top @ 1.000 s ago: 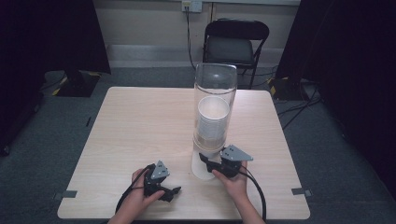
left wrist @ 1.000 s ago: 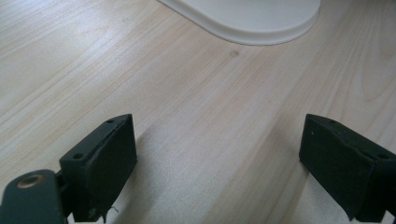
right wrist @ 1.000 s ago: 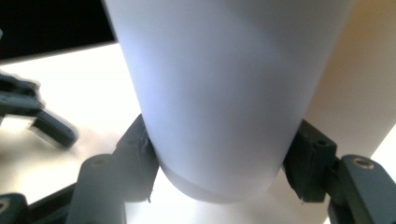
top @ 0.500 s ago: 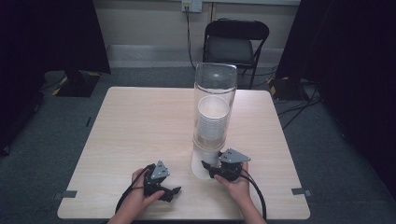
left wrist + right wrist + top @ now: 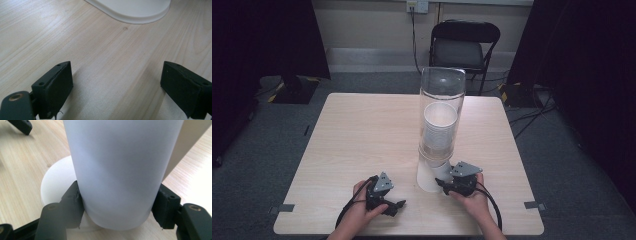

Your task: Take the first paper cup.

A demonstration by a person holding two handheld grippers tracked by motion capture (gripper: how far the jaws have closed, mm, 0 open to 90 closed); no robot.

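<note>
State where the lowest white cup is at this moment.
In the high view the cup hangs from the bottom of the clear dispenser at the table's near right, between the right gripper's jaws.

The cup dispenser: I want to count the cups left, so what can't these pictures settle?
- High view: the cup stack sits nested inside the clear tube; single rims are too small to count.
- Right gripper view: the bottom cup is cut off by the top edge and hides the base behind it.
</note>
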